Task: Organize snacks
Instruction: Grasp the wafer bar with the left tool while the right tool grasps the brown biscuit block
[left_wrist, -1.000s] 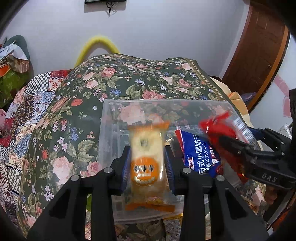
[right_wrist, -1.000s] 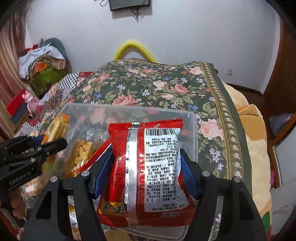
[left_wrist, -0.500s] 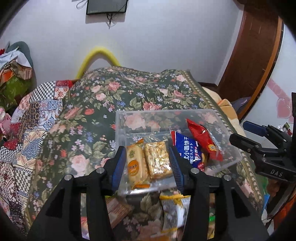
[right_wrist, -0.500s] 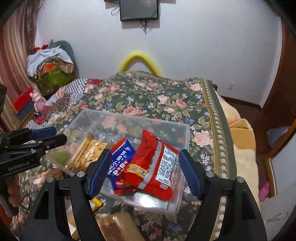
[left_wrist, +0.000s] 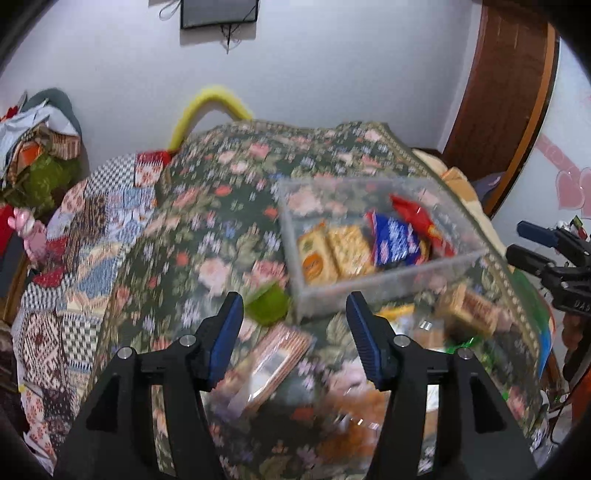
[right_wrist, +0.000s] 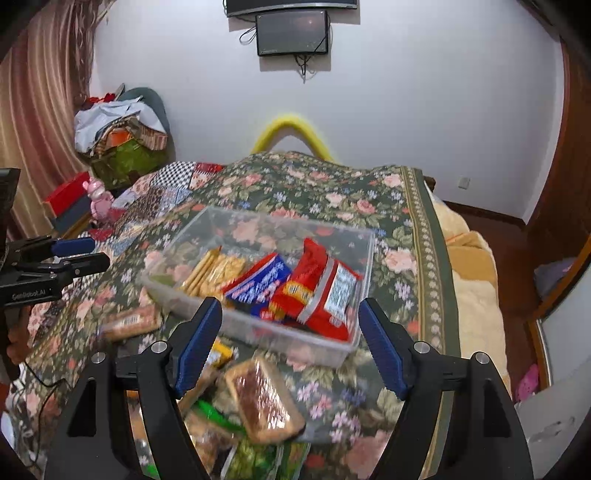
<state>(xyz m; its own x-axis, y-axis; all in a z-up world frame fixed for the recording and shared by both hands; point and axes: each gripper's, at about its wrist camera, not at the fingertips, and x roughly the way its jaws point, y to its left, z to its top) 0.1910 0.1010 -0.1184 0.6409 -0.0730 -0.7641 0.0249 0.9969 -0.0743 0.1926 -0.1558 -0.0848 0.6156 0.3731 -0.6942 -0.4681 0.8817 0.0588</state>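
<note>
A clear plastic bin (left_wrist: 388, 288) (right_wrist: 258, 332) stands on the floral bedspread. It holds an orange cracker packet (left_wrist: 314, 254), a tan biscuit packet (left_wrist: 349, 247) (right_wrist: 214, 269), a blue packet (left_wrist: 397, 240) (right_wrist: 258, 280) and a red packet (left_wrist: 417, 219) (right_wrist: 321, 288). My left gripper (left_wrist: 295, 339) is open and empty, back from the bin's near left corner. My right gripper (right_wrist: 290, 339) is open and empty, just short of the bin's near wall. Loose snack packets (left_wrist: 273, 362) (right_wrist: 262, 398) lie near both grippers.
More loose packets (left_wrist: 465, 306) (right_wrist: 129, 325) and green wrappers (left_wrist: 266, 306) (right_wrist: 221, 413) lie in front of the bin. The bed edge and a yellow blanket (right_wrist: 469, 266) are to the right. Clutter (right_wrist: 118, 140) stands against the far-left wall.
Both grippers let go of their packets, the orange one and the red one, which now lie in the bin. Both grippers opened and pulled back and up from the bin.
</note>
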